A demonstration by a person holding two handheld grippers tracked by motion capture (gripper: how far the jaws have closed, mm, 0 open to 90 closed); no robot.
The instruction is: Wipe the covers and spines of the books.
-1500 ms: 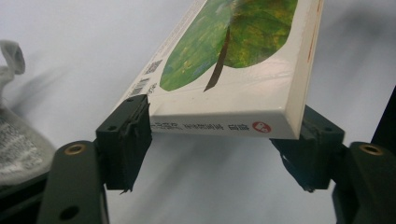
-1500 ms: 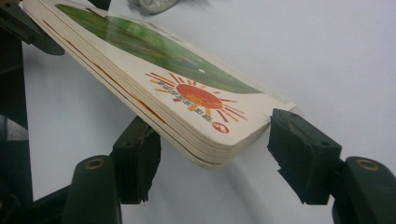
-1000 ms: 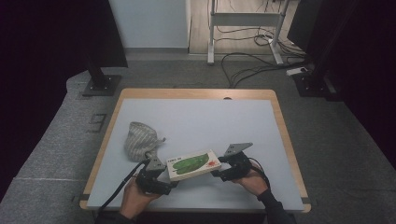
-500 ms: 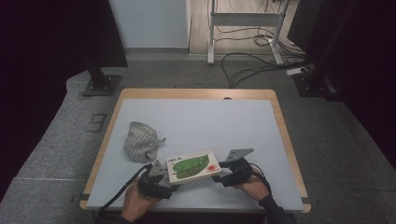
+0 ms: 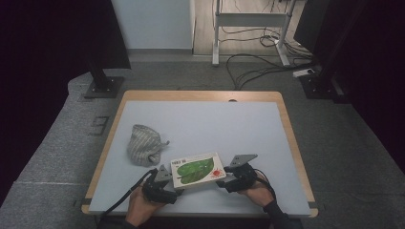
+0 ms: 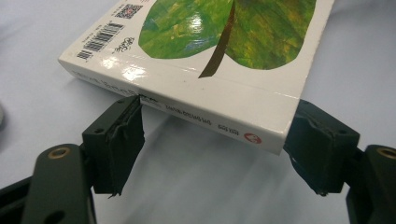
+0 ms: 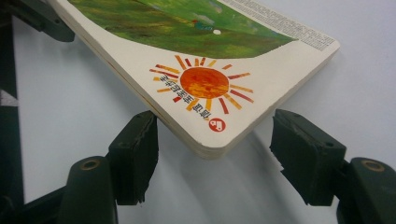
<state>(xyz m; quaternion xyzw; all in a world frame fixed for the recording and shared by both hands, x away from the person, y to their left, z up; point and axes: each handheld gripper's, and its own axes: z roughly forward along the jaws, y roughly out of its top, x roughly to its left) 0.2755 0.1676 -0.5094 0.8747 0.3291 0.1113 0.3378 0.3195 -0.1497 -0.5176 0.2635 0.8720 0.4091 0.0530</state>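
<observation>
Black jaws of the left gripper straddled the book at its spine end: one pad touched the spine, the other sat at the corner, so we could not tell a firm grip. Right gripper stood unclenched around the sun-printed corner, pads apart from it. Both hands entered low, level, near the table front edge. Book's underside stayed hidden; a striped cloth lay beyond.

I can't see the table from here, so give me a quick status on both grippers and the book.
Left gripper at book spine, right gripper at its corner. Whether the pads pinch, cannot tell. Striped cloth lies clear, beyond it.
</observation>
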